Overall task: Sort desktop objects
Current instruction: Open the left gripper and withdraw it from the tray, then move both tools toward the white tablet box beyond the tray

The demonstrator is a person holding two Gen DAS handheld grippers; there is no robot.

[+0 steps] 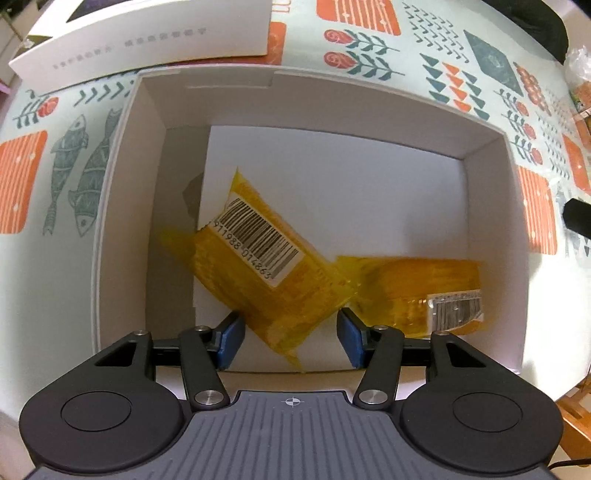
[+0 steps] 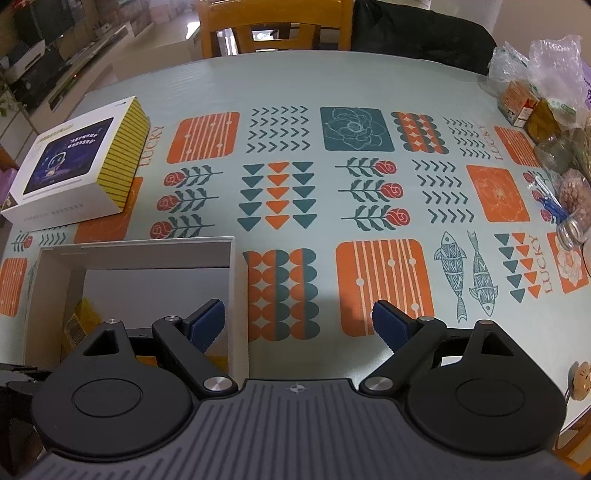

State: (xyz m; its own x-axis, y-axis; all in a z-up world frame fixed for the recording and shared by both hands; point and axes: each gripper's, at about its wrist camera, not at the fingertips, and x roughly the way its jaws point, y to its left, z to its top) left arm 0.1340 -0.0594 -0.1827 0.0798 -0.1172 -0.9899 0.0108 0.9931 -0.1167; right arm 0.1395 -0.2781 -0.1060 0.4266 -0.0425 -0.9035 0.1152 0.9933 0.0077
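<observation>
- Left tool (image 1: 290, 332): points down into the open white box (image 1: 122, 221); its blue pads are closed against the two sides of a yellow packet (image 1: 258, 258), with the packet's lower end between them.
- Yellow packet: transparent yellow wrapper with a white barcode label facing up. It lies slanted inside the box, its upper end towards the box's left wall.
- Second yellow packet (image 1: 417, 291): lies on the box floor to the right of the first, touching it at one corner; a barcode label shows at its right end.
- White box: stands on the desk (image 1: 424, 55), which is covered by a pale cloth printed with orange and teal motifs.
- Right tool (image 2: 299, 325): held above the bare cloth just right of the white box's rim (image 2: 136, 242); its jaws stand wide apart with nothing between them.
- Printed carton (image 2: 74, 162): white with yellow-striped side, beyond the white box near the desk's left edge.
- Wooden chair (image 2: 277, 26): at the far side of the desk.
- Plastic bags and jars (image 2: 546, 110): clustered along the desk's right edge.
</observation>
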